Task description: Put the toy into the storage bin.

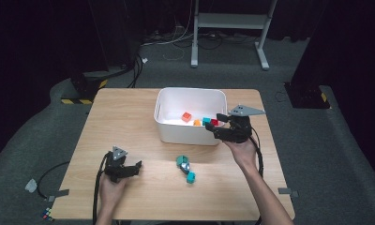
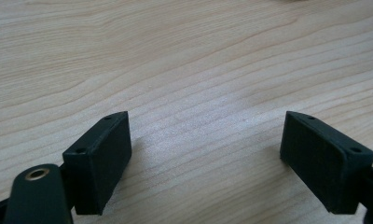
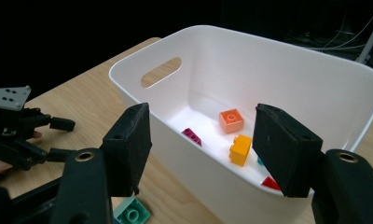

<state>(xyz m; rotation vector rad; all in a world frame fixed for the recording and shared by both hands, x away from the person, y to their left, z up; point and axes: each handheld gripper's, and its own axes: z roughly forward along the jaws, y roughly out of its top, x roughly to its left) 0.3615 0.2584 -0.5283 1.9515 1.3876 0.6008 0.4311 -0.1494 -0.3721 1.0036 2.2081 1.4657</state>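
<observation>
While the left gripper (image 1: pixel 129 168) just sits on the bare table (image 1: pixel 129 122) with jaws wide apart, the right gripper (image 1: pixel 214 123) hangs over the near-right rim of the white bin (image 1: pixel 190 136), spread and empty, bricks (image 3: pixel 231 120) lying loose inside.

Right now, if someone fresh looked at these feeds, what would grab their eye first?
The white bin at the table's far middle stands out, with bright bricks inside: an orange brick, a yellow brick and a magenta brick. The right gripper hangs at the bin's right rim, jaws open and empty. A small cluster of teal bricks lies on the wooden table in front of the bin; the left gripper rests open nearer the left.
</observation>
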